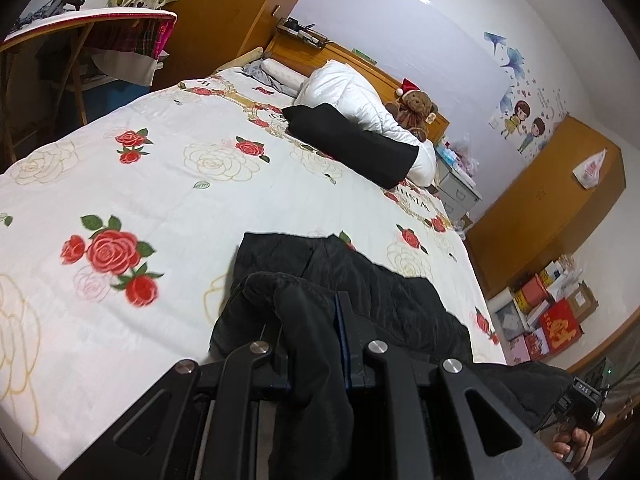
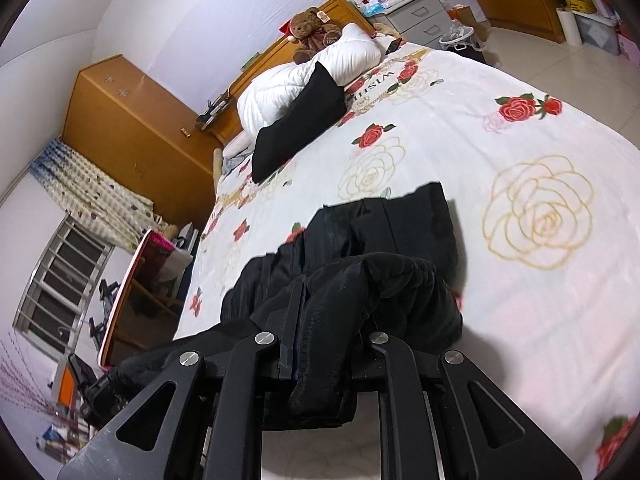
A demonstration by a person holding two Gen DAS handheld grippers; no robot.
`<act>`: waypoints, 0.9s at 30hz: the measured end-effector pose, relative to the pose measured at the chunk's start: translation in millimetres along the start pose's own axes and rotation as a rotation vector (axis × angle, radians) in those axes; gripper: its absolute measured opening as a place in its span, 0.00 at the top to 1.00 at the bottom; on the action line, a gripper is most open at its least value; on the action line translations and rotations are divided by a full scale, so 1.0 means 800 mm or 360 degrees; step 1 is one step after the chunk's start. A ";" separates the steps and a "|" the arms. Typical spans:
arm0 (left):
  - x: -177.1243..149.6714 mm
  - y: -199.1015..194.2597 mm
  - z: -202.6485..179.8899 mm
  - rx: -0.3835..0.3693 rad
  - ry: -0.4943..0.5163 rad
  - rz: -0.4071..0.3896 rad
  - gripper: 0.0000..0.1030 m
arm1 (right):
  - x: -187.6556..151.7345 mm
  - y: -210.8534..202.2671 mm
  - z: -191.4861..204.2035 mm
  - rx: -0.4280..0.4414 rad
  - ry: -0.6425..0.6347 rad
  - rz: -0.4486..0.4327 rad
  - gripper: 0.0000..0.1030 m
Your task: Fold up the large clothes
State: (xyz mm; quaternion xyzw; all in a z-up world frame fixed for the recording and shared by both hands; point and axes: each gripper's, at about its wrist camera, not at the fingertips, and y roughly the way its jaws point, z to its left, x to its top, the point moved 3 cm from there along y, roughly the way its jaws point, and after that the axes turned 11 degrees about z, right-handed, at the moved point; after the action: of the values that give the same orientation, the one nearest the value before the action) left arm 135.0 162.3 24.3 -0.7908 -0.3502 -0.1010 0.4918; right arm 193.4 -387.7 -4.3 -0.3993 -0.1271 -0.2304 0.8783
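Black cloth fills both sets of tongs: the left tongs [image 1: 310, 320] and the right tongs [image 2: 332, 312] are each closed on a bunched edge of the black garment [image 1: 360, 280]. The garment lies on the rose-printed bed [image 1: 168, 184], at its foot end, and its long axis runs straight away from both tongs toward the folded black piece [image 1: 352, 142] near the white duvet [image 1: 352, 96]. Neither hand seems nearer. On the bedcover, by that folded piece, partly hidden letters read about "WISH".
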 end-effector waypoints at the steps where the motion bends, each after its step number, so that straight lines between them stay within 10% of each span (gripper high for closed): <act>1: 0.006 0.005 0.000 0.0000 -0.0007 0.0002 0.84 | 0.007 0.005 0.000 -0.0001 0.0006 0.0003 0.86; 27: 0.099 0.238 0.024 0.0284 -0.0018 0.0347 0.79 | 0.125 0.193 -0.068 -0.0171 0.0269 0.0315 0.77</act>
State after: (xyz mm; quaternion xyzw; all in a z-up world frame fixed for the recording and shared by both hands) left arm 314.0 163.1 -80.2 -0.7778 -0.2724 -0.0110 0.5663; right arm 359.9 -370.6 -98.7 -0.4354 -0.0003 -0.1819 0.8817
